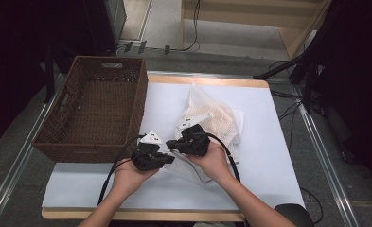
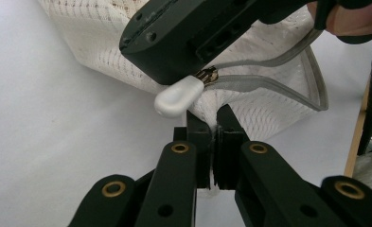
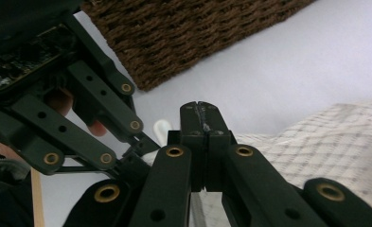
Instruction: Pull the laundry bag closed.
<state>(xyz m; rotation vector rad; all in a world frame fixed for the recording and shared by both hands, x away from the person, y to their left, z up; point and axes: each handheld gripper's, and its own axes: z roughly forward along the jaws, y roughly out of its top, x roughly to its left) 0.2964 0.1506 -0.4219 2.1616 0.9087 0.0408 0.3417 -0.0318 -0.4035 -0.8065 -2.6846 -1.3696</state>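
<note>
A person stands at a white-topped bench (image 1: pixel 269 156) with a black gripper in each hand, working on a white mesh bag (image 1: pixel 217 120) that lies flat near the middle of the bench, just to the right of a brown woven basket (image 1: pixel 98 106) with nothing in it. The bag's long axis runs from the near edge toward the far one, tilted a little to the right, and its zipped corner points toward the person, where both hands meet. The left gripper (image 2: pixel 212 125) has its jaws clenched on a fold of mesh at that corner. Just above them sits the white teardrop zipper pull (image 2: pixel 179 97), pointing left and slightly down in the left gripper view, with the grey zipper tape (image 2: pixel 273 85) curving away behind it. The right gripper (image 3: pixel 203 111) has its jaws closed flat together; whether anything thin lies between them cannot be told. The zipper looks partly parted near the pull, so the opening seems barely begun, and the bag lies on the bench outside the basket.
</note>
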